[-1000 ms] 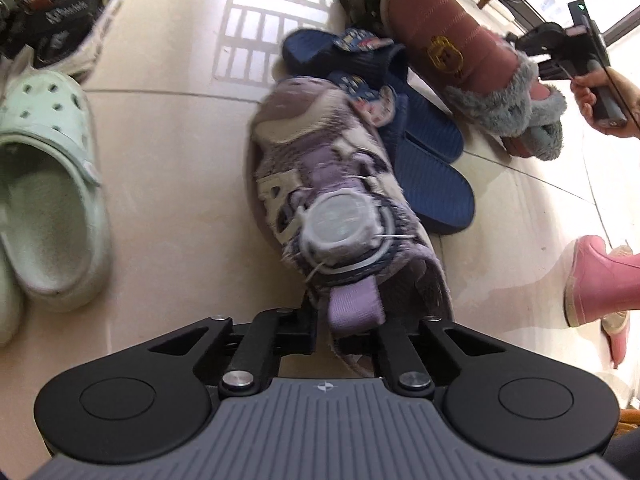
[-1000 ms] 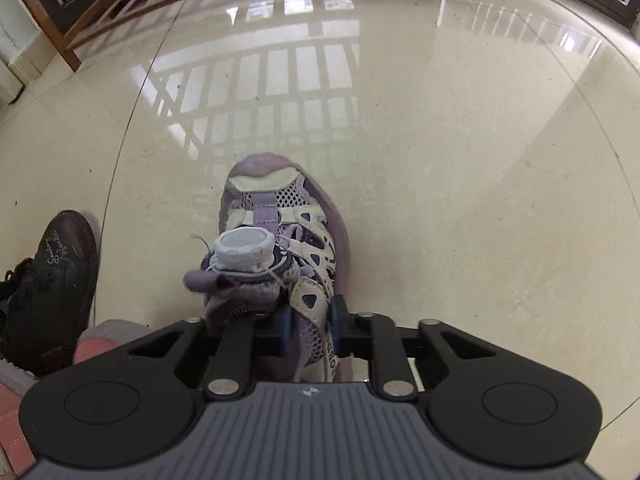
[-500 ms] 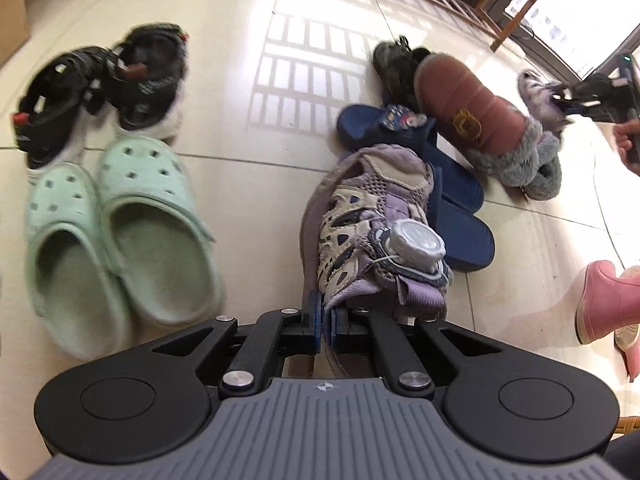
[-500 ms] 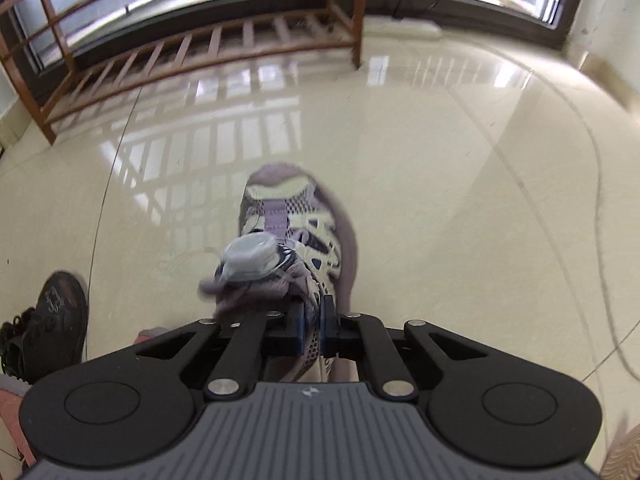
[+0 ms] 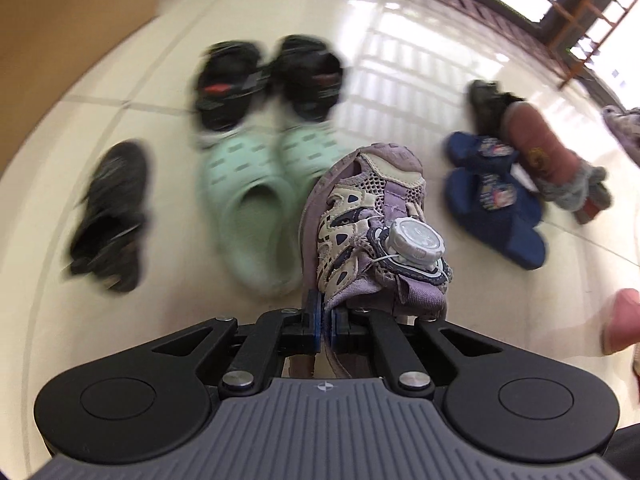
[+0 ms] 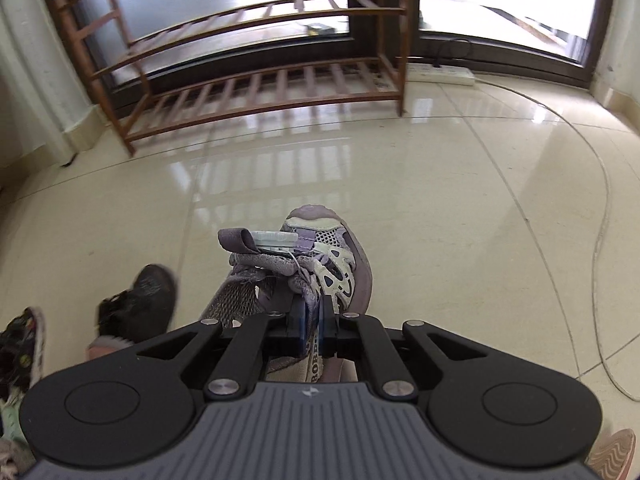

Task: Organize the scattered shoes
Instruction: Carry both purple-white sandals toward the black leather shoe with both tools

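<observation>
Two purple sneakers (image 5: 372, 224) (image 6: 320, 264), one pinched in each gripper (image 5: 326, 322) (image 6: 316, 326); wooden rack (image 6: 260, 92) bare.

This looks like a home entryway beside a large glass door. A wooden shoe rack (image 6: 256, 96) stands on a glossy cream tiled floor (image 6: 460, 208) against the glazing, with a white power strip (image 6: 444, 75) just to its right. Everyday footwear lies scattered on the tiles: green clogs (image 5: 256, 208), black sandals (image 5: 268, 80), blue slides (image 5: 496, 196).
</observation>
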